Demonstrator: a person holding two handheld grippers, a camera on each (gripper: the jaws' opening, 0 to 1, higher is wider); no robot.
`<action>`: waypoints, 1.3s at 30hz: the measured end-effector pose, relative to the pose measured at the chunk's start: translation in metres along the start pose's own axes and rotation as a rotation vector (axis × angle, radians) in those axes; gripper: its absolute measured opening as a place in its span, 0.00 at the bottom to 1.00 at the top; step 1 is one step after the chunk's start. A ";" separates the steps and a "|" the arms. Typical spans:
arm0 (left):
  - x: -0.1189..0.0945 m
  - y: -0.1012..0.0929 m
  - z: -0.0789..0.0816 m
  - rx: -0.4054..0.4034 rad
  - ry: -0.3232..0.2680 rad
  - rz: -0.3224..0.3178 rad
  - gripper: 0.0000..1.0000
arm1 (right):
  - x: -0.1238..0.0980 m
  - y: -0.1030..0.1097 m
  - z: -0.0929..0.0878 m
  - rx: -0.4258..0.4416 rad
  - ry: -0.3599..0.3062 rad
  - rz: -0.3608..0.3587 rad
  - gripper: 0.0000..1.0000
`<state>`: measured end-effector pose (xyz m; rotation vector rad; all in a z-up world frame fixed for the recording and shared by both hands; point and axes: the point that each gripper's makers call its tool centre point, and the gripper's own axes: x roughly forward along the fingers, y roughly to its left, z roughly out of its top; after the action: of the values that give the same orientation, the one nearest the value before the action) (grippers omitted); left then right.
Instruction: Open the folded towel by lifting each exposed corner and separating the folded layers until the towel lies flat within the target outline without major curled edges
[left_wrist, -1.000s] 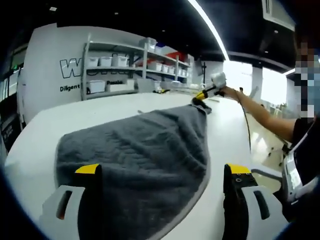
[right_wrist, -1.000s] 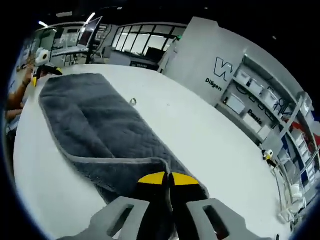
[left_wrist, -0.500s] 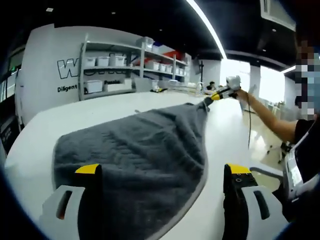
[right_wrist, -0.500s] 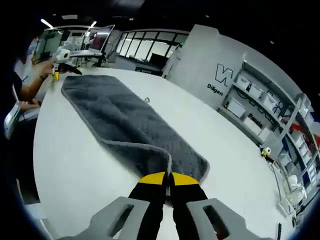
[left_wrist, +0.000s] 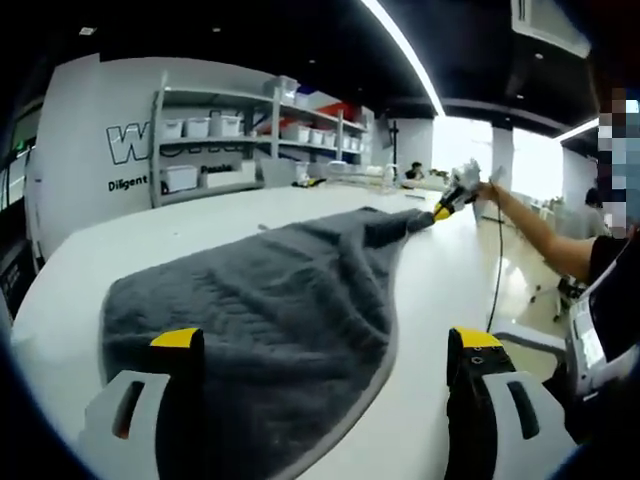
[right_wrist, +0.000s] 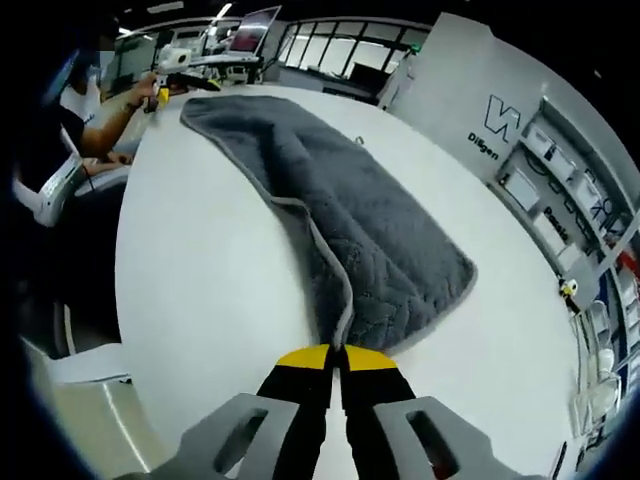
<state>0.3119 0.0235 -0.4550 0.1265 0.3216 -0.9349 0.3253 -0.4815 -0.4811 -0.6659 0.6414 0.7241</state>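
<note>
Grey quilted towel (right_wrist: 360, 215) lies across the white table (right_wrist: 210, 290), one corner pinched and pulled up by the right gripper (right_wrist: 334, 352), jaws pressed together on the bound edge. Left gripper (left_wrist: 325, 345) hangs over the towel's other end, jaws spread wide, holding nothing. Looks soft, limp, fairly thick (drapes and sags when lifted), so likely best gripped at the stitched corner hem.

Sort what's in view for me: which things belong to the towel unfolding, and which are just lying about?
Part of the job:
- grey towel, on the white table
- right gripper, shut on a towel corner
- left gripper, open, the towel's near end between its jaws

Just lying about:
- shelves with bins
- small ring-like item on the table beside the towel
</note>
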 end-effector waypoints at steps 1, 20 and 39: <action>0.000 0.000 0.000 0.000 0.000 0.000 0.99 | 0.000 0.001 0.000 0.019 -0.006 0.001 0.00; -0.006 -0.010 0.005 0.029 -0.003 -0.017 0.99 | -0.015 0.001 0.039 0.019 -0.100 -0.148 0.50; -0.010 -0.025 -0.004 0.027 0.021 -0.043 0.99 | 0.035 0.080 0.138 -0.407 -0.124 0.027 0.24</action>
<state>0.2850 0.0172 -0.4548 0.1550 0.3321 -0.9815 0.3250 -0.3221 -0.4458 -0.9786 0.3908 0.9252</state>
